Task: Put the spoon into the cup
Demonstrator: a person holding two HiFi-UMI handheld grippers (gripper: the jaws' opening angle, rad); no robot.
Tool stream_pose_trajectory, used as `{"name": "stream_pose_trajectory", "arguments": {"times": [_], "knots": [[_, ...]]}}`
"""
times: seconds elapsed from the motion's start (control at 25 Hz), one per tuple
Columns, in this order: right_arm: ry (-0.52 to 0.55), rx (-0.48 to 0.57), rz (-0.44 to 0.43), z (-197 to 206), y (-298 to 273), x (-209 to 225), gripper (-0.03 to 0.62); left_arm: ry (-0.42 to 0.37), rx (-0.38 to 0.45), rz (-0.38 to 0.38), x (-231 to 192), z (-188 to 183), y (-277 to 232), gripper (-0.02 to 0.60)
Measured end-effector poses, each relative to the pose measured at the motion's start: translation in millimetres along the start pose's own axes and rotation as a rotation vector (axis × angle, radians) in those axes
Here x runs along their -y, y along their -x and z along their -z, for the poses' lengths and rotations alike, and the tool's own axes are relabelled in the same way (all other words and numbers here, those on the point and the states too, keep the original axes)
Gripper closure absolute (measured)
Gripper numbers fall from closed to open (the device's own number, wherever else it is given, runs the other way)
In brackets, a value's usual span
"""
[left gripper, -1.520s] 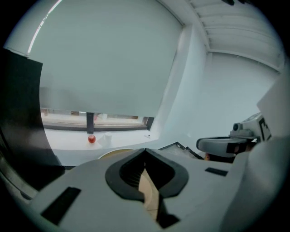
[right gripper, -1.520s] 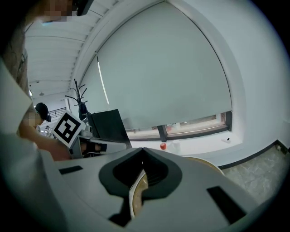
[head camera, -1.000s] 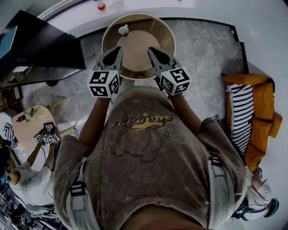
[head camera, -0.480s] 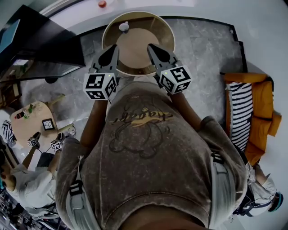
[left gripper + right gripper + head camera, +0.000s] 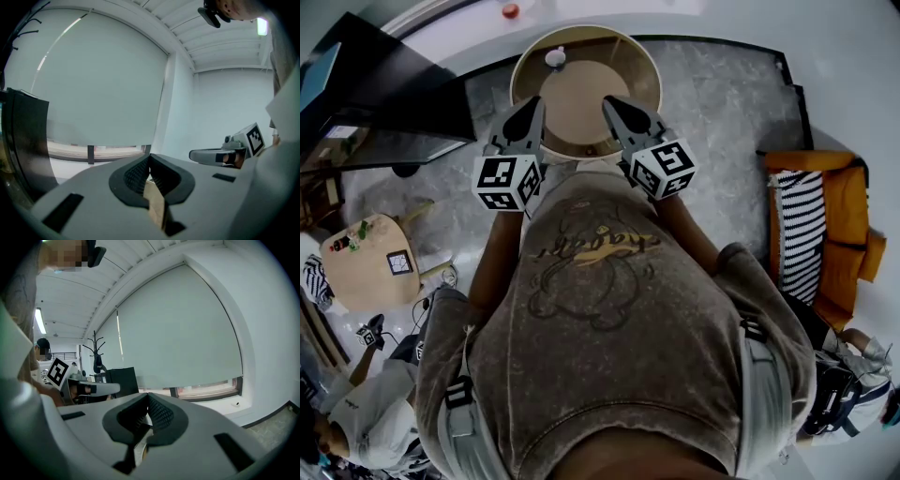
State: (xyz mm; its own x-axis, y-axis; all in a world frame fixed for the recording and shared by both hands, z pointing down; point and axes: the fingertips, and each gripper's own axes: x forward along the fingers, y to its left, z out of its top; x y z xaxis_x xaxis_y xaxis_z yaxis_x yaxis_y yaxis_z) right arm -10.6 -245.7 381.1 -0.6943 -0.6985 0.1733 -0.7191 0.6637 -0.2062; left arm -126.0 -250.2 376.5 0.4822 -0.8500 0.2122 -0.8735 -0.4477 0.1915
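A small white cup (image 5: 555, 57) stands at the far left rim of the round wooden table (image 5: 581, 94). No spoon shows in any view. My left gripper (image 5: 532, 106) and right gripper (image 5: 614, 105) hover side by side over the table's near half, well short of the cup. In the left gripper view the left gripper (image 5: 149, 161) has its black pads pressed together with nothing between them. The right gripper (image 5: 148, 401) looks the same in its own view, shut and empty. Both point nearly level at a window blind, so the cup is hidden in both gripper views.
A black desk (image 5: 375, 94) stands left of the table. An orange sofa with a striped cushion (image 5: 820, 234) lies at the right. A small wooden side table (image 5: 366, 262) and another person (image 5: 356, 422) are at the lower left. A red object (image 5: 511, 11) lies on the sill beyond the table.
Both grippers have moved a little further over the table and slightly up. The person at the lower left has drawn away from the small side table.
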Motion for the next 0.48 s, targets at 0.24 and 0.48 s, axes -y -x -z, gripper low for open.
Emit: {"name": "stream_pose_trajectory", "arguments": {"times": [0.24,0.48], "knots": [[0.012,-0.004,-0.003,2,6,-14,0.58,0.002,-0.001,0.009,2,3,13,0.563],[0.003,-0.015,-0.006,3,9,6,0.58,-0.002,-0.02,0.009,8,5,-8,0.563]]}}
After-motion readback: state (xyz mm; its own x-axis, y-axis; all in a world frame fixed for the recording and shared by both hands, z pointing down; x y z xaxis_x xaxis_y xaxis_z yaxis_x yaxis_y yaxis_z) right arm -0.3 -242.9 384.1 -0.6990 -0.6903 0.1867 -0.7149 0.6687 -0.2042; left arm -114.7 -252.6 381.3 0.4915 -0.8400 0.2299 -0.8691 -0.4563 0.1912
